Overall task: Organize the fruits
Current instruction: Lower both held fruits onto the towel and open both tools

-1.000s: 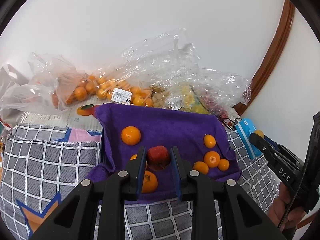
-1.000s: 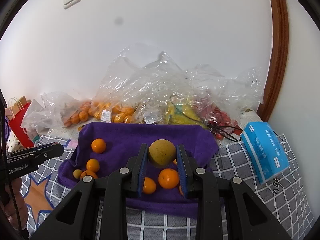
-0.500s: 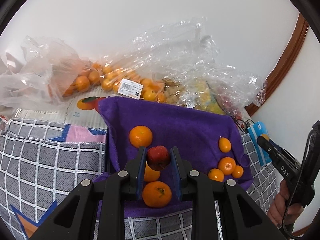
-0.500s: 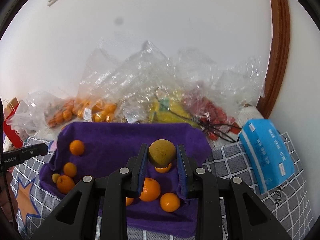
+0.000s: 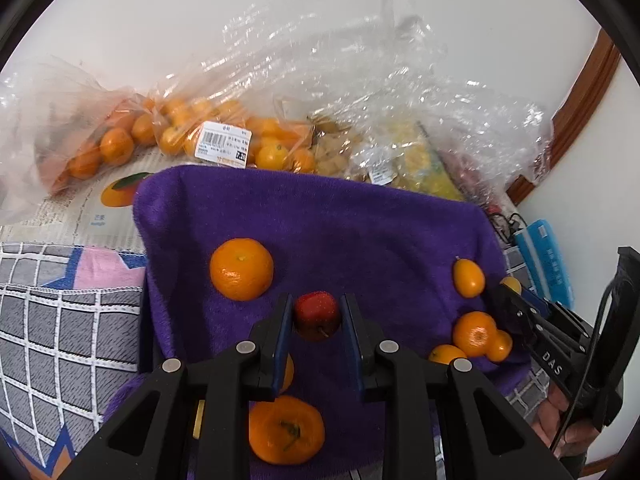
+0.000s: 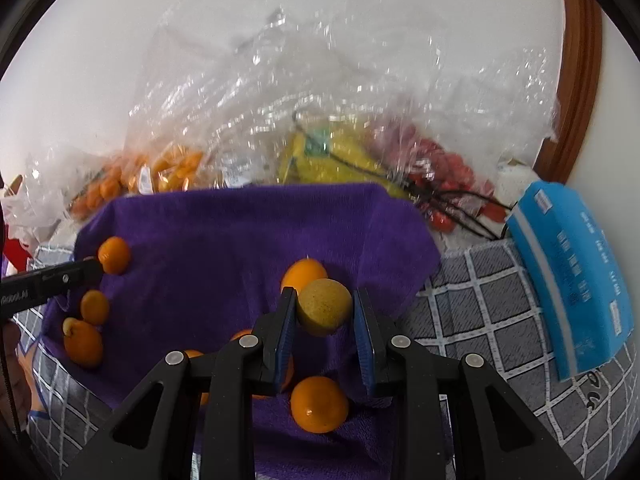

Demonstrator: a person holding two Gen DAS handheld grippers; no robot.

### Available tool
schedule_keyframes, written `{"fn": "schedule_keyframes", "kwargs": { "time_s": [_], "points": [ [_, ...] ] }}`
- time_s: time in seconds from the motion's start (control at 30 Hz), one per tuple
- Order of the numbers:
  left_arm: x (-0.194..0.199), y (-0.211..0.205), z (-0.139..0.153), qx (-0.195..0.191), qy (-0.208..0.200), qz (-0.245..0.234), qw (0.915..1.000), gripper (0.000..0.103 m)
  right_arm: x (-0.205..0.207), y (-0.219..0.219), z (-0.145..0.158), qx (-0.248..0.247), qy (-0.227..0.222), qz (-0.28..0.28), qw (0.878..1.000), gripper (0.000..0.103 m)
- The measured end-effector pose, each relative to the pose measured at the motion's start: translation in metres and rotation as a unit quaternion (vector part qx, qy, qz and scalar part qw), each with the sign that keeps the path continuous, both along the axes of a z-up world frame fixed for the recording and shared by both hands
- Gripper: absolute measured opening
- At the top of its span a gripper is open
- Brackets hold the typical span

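I have my left gripper (image 5: 317,316) clamped on a small round red fruit with a short stem (image 5: 317,315), held over the middle of the purple terry towel (image 5: 340,232) that covers the bed of the work area, and my right gripper (image 6: 324,312) clamped on a dull yellow, speckled round fruit (image 6: 325,306) above the right half of the same towel. Both fruits sit out at the very tips of the blue pads (image 5: 282,334), so I judge the main risk is a slip: either one could roll out sideways if I tilt or jolt the tool, and the red one looks soft enough to bruise under the squeeze. Setting either down could also nudge the loose oranges; the towel sags and slopes, so a bumped one could roll off the front edge onto the grey checked cloth (image 5: 60,320). My two tools are near each other over the towel, so they could knock together. Counting from the left wrist view, I see six or seven loose orange fruits on the towel, among them one large mandarin (image 5: 241,269) and one oval kumquat (image 5: 468,278), one red fruit, one yellow fruit, several clear plastic bags of fruit (image 5: 224,136) behind, and one blue packet (image 6: 576,280) to the right.
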State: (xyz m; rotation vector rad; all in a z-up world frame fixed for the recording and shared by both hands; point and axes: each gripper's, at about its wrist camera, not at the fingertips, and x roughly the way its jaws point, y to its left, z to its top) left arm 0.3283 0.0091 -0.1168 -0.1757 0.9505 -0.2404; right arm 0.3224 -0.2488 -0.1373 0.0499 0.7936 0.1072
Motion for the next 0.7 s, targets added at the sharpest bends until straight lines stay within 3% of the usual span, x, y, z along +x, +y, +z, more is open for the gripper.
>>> {"fn": "schedule_keyframes", "kwargs": {
  "time_s": [0.7],
  "points": [
    [0.018, -0.019, -0.024, 0.060, 0.019, -0.003, 0.9980, 0.023, 0.007, 0.005, -0.013, -0.014, 0.014, 0.012, 1.000, 0.028]
  ]
}}
